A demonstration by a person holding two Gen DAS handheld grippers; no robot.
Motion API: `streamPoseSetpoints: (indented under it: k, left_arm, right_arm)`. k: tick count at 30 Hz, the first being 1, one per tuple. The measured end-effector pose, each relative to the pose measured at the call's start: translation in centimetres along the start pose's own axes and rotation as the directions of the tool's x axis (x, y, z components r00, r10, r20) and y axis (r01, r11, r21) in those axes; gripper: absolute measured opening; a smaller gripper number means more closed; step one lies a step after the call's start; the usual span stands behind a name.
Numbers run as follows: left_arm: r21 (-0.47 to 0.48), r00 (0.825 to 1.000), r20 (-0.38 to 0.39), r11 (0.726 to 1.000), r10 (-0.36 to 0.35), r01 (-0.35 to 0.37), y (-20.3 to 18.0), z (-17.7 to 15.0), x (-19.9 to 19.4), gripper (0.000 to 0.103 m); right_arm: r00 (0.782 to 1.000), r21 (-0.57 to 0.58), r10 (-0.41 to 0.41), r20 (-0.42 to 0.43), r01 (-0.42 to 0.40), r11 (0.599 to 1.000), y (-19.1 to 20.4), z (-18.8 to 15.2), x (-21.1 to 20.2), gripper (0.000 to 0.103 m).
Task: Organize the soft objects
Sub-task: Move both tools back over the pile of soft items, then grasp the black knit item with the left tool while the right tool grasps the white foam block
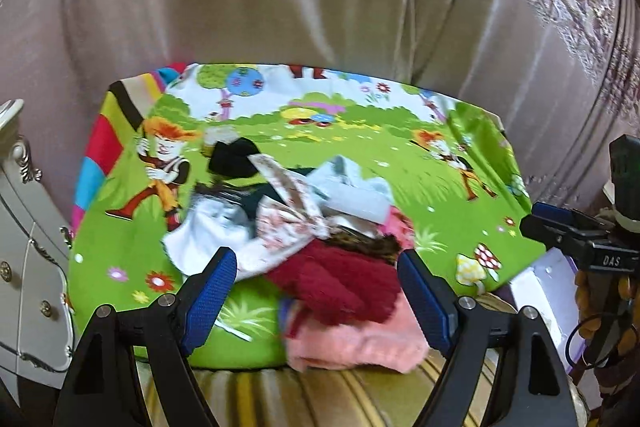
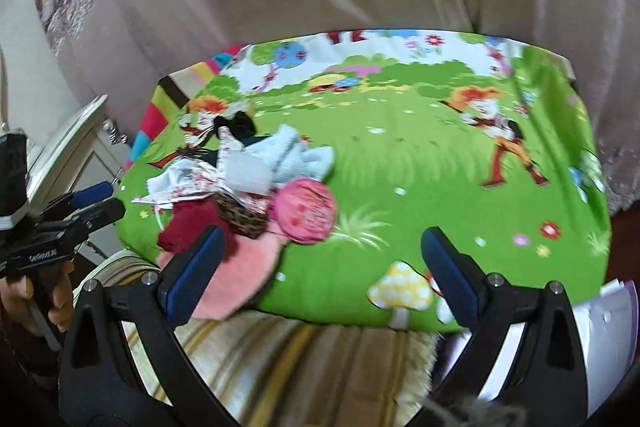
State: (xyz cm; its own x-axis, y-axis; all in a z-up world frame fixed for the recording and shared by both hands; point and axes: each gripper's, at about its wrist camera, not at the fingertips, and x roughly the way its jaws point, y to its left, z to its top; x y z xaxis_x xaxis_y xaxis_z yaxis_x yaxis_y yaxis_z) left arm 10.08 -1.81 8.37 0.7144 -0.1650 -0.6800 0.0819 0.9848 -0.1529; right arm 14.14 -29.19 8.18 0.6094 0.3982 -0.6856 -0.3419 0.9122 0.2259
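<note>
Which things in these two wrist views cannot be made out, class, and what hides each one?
- Bottom of the pile, both views: upper cloths cover the lower ones, and blur stops any count.
- Brown patterned item, right view: half buried under the dark red cloth; its kind is unclear.
- White box, right view: cut by the edge and a gripper finger.
- Cabinet, left view: cut by the edge.

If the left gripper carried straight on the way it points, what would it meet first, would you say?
Most likely the dark red fuzzy cloth at the near edge of the pile, between the open left gripper fingers; depth is unclear.
</note>
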Motion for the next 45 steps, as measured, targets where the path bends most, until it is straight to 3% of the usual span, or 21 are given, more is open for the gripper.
streamPoseSetpoints:
  k: [12,21,25,29,31,34,37,38,39,41,45]
  left_arm:
    - [-0.054,0.998,-0.02,0.997,0.052,-0.053,5.8,4.2,4.1,0.083]
    - [-0.178,0.994,-0.111,0.983,0.024,-0.043,9.5,7.7,11.1,0.083]
    - [-0.234,0.983,-0.178,0.969,0.042,-0.084,10.4,9.3,14.6,0.083]
    - [-0.272,0.978,-0.201,0.955,0.062,-0.116,11.0,10.7,17.6,0.083]
    - [-0.254,0.97,-0.218,0.953,0.111,-0.166,11.3,11.1,19.4,0.083]
    - [-0.278,0.96,-0.254,0.941,0.121,-0.192,12.5,11.1,21.8,0.081]
    - [-0.268,0.948,-0.286,0.938,0.14,-0.219,13.1,10.9,23.7,0.071]
    - [-0.264,0.945,-0.296,0.939,0.137,-0.219,13.2,10.8,24.3,0.058]
    - [-0.259,0.942,-0.309,0.941,0.132,-0.217,13.3,10.6,24.9,0.043]
    - [-0.246,0.936,-0.329,0.946,0.126,-0.214,13.3,10.2,26.0,0.029]
    - [-0.245,0.949,-0.298,0.952,0.106,-0.184,13.0,10.1,25.3,0.017]
  right_arm:
    - [0.989,-0.052,0.111,-0.101,-0.117,0.992,4.0,3.4,7.3,0.099]
    - [0.973,0.001,0.154,-0.171,-0.156,0.988,4.8,5.1,12.8,0.099]
    - [0.968,-0.007,0.155,-0.195,-0.159,0.987,5.2,5.3,14.6,0.099]
    - [0.965,-0.03,0.149,-0.214,-0.159,0.987,5.4,5.0,15.7,0.093]
    - [0.964,-0.05,0.141,-0.226,-0.156,0.986,5.5,4.7,16.4,0.088]
    - [0.96,-0.067,0.137,-0.243,-0.158,0.985,5.7,4.3,17.1,0.077]
    - [0.959,-0.082,0.147,-0.243,-0.172,0.982,5.9,4.1,17.4,0.066]
    - [0.957,-0.084,0.155,-0.243,-0.18,0.98,6.0,4.1,17.4,0.057]
    - [0.956,-0.085,0.161,-0.244,-0.187,0.979,6.1,4.1,17.4,0.056]
    - [0.958,-0.101,0.159,-0.238,-0.187,0.977,6.4,4.0,17.3,0.055]
    - [0.958,-0.103,0.175,-0.226,-0.202,0.974,6.6,4.1,16.7,0.055]
